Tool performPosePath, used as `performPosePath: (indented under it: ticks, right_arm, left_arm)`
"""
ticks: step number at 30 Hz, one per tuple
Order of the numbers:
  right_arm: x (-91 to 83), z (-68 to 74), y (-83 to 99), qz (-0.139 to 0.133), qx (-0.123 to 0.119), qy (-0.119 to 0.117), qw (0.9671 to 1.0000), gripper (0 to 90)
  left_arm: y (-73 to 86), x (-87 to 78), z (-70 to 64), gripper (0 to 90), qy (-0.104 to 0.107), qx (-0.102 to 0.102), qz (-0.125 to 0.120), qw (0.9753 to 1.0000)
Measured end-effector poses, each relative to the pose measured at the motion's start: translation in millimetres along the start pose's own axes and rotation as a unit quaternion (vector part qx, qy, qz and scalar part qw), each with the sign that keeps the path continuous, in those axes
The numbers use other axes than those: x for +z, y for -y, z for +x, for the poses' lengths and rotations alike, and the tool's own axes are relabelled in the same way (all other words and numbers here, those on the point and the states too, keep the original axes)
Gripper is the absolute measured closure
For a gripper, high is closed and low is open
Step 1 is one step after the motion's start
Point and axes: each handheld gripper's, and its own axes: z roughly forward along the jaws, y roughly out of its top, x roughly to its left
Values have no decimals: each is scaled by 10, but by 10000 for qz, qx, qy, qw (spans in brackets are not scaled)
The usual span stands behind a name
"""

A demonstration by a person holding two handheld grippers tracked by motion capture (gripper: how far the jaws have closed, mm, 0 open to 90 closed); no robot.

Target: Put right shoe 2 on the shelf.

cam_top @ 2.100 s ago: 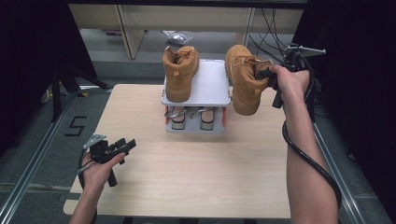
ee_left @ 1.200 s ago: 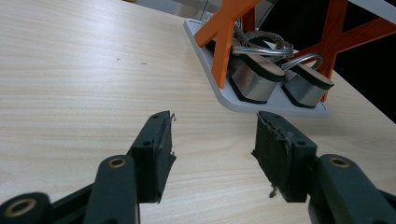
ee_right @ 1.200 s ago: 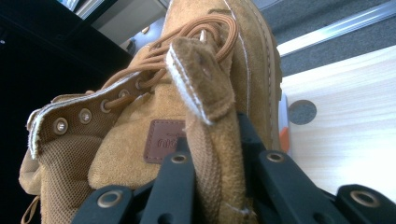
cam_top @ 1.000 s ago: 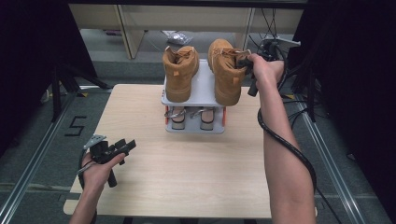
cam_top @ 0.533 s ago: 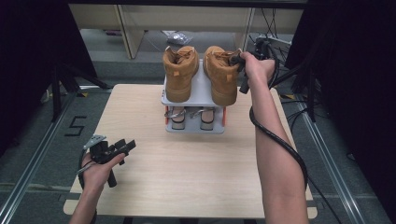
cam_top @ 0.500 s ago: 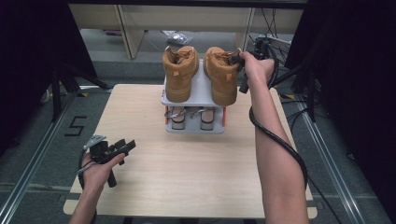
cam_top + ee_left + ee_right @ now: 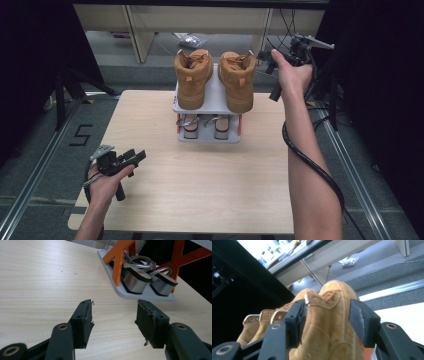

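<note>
Right gripper had its fingers apart around the tan suede boot's heel on the small grey two-tier rack, so pulling back crooked could've snagged it and tipped it off, while the left gripper sat fingers apart over the wooden desk.

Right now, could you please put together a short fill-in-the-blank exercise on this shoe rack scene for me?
1. Two tan boots stand on the ____ shelf of the shoe rack.
2. The right boot has its heel nearer the ____ gripper.
3. The left gripper hovers over the wooden ____ with nothing between its fingers.
4. The silver sandals sit on the ____ shelf.

Missing words: top; right; table; bottom
</note>
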Motion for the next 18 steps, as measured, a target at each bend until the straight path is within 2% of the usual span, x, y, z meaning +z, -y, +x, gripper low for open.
performPosePath:
  ticks: [2,3,4,6,7,8,11,14,15,16,17,18]
  right_arm:
    - [-98,-86,11,-54,-56,29,10000,556]
    - [-129,-134,23,8,-125,103,9999,593]
    - [-144,-159,40,61,-73,138,9999,638]
    - [-162,-260,111,225,-136,276,9993,728]
    - [-161,-324,145,339,-320,347,9983,760]
    - [-158,-373,190,432,-364,430,9975,790]
    - [-126,-498,321,671,-211,480,9964,884]
    - [-69,-591,467,952,-208,538,9938,900]
    - [-50,-630,506,967,-445,518,9930,900]
    - [-42,-622,542,1054,-368,503,9925,900]
    - [-23,-642,587,1104,-556,473,9912,900]
    - [-16,-630,637,1188,-523,407,9907,900]
  left_arm:
    - [6,4,-9,458,13,-7,14,10000]
    - [8,7,-13,459,23,-1,-1,10000]
    - [8,8,-18,458,24,18,20,10000]
    - [6,3,-27,460,19,36,27,10000]
    - [4,2,-28,460,21,31,7,10000]
    - [2,-1,-28,460,16,37,7,10000]
    - [3,-3,-22,461,9,47,20,10000]
    - [10,2,-14,461,9,51,29,10000]
    - [11,3,-12,460,8,55,33,10000]
    - [13,5,-9,460,6,48,20,10000]
    - [13,5,-8,461,4,39,15,10000]
    - [12,2,-8,461,-1,42,16,10000]
